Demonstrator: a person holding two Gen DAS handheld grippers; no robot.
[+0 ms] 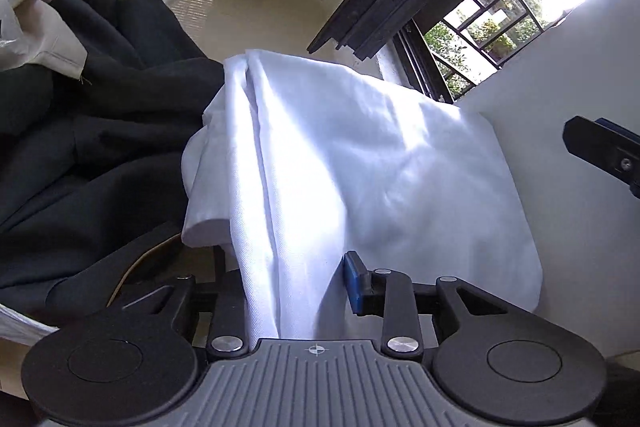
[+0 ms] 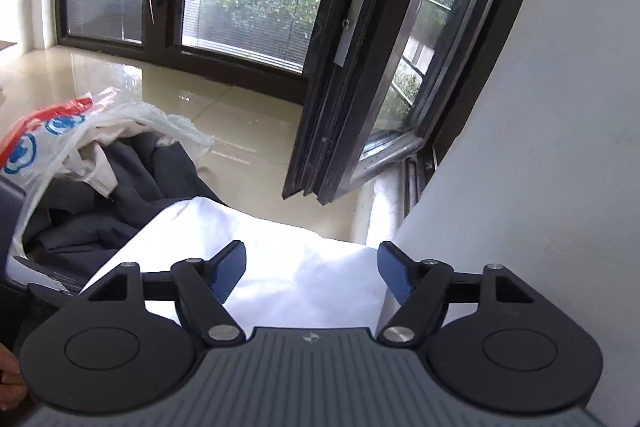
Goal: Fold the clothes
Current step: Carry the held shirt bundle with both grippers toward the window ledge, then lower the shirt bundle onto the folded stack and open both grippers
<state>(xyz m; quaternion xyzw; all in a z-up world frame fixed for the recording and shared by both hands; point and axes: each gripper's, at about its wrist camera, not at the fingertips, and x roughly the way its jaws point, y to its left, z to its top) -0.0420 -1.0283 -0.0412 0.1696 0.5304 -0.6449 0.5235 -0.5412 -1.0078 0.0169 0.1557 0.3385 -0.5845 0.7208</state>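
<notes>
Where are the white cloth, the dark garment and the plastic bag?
white cloth (image 1: pixel 360 155), left wrist view, its sunlit middle
dark garment (image 1: pixel 100 131), left wrist view, a fold
plastic bag (image 2: pixel 48 143), right wrist view, its printed side

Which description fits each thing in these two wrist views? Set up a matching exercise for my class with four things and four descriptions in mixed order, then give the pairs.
Things:
1. white cloth
2. dark garment
3. plastic bag
4. right gripper

Descriptions:
A. jaws spread wide, nothing pressed between the pads
B. printed with red and blue marks
C. crumpled in a heap, left of the white fabric
D. runs up from between the left gripper's fingers

Pairs: 1-D, 2-C, 3-B, 4-A
</notes>
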